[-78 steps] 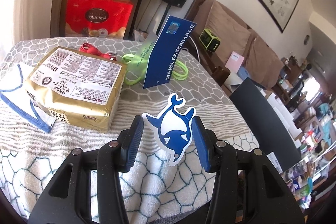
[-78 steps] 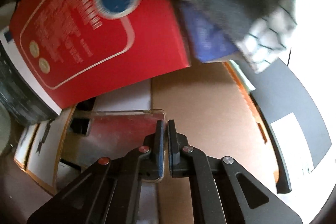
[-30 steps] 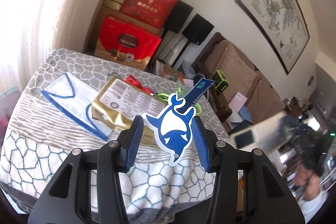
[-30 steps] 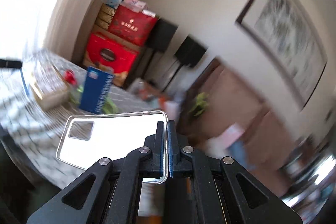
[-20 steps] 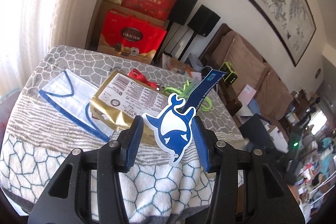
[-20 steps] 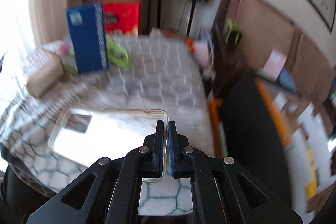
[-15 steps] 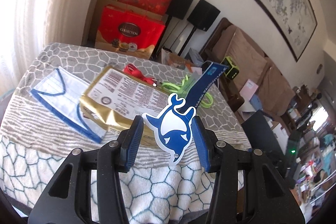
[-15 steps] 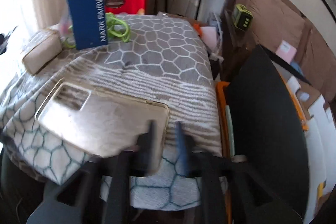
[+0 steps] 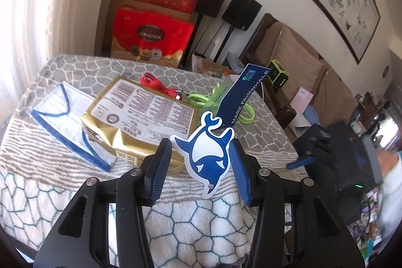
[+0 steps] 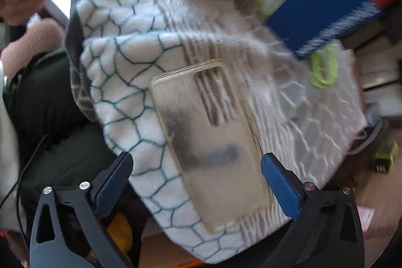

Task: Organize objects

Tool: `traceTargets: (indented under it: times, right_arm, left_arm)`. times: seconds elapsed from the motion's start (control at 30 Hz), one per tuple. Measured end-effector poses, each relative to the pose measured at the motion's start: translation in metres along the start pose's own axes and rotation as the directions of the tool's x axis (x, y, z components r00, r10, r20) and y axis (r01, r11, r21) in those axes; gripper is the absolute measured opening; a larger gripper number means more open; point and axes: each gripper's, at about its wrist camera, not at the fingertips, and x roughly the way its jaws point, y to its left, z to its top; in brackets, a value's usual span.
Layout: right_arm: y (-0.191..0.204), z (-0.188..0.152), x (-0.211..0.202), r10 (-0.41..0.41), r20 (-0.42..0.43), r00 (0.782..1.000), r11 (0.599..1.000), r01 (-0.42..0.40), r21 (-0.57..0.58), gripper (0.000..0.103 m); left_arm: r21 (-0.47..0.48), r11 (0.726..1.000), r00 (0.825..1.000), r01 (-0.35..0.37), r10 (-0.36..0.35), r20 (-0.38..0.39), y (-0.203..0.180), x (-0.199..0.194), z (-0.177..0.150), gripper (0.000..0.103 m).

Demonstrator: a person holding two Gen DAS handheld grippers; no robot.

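While the right hand-held gripper [image 10: 196, 167] gapes, phone case [image 10: 211, 139] lies lengthwise, cutout away.

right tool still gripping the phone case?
No. The right tool has just been opening and its fingers stand wide apart, clear of the phone case lying flat on the blanket.
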Motion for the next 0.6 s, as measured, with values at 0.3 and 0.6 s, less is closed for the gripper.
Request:
traceTargets:
  times: [0.3,0.6]
  right_arm:
    - [-0.032,0.010,0.024,0.123,-0.027,0.992,0.990,-0.120,0.077,0.102]
    - [-0.024,-0.005,0.014,0.050,-0.103,0.993,0.972,-0.025,0.234,0.091]
  left_arm:
    - [0.081,0.995,0.997,-0.064,0.061,0.041,-0.003,-0.016,-0.001,0.044]
    - [0.065,0.997,0.998,-0.049,0.047,0.032,-0.002,-0.014,-0.005,0.044]
